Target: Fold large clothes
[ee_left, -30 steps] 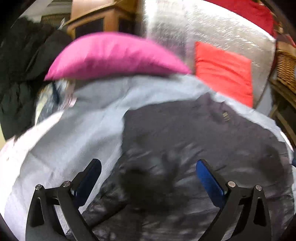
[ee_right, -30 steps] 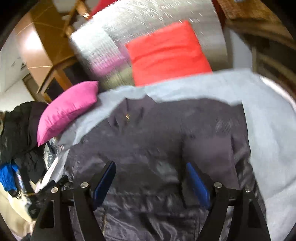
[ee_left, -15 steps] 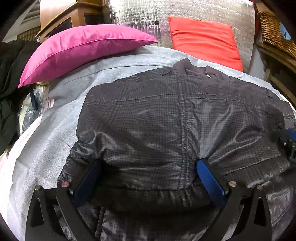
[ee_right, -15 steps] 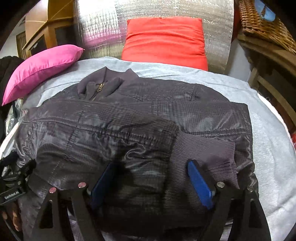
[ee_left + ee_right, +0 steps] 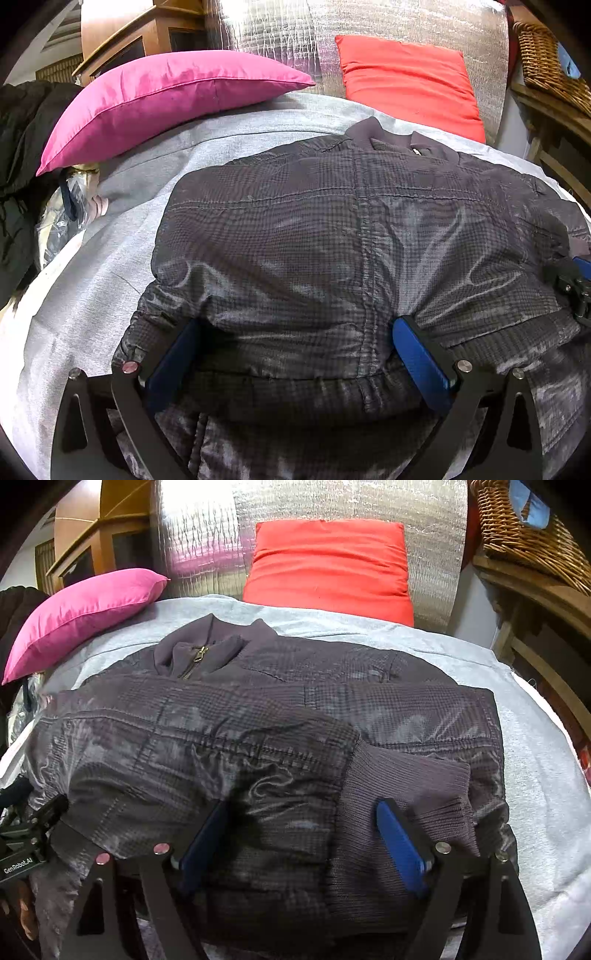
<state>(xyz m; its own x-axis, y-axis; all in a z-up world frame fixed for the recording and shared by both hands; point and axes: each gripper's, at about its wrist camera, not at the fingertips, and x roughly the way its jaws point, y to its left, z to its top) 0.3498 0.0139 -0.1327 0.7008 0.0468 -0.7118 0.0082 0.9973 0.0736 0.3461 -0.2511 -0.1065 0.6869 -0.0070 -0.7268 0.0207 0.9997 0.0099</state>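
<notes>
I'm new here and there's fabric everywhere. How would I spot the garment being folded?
Find the bed's grey sheet, with a pink pillow and a red pillow at its head. The dark checked jacket lies across it. Only it has a ribbed collar with a brass zip.

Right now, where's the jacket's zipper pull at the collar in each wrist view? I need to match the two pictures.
Left wrist view: the zipper pull is small and pale, upper right of centre, at the far collar of the jacket.
Right wrist view: the zipper pull is brass, upper left of centre, in the open collar.
Shared landmark: the red cushion behind the collar in both.
</notes>
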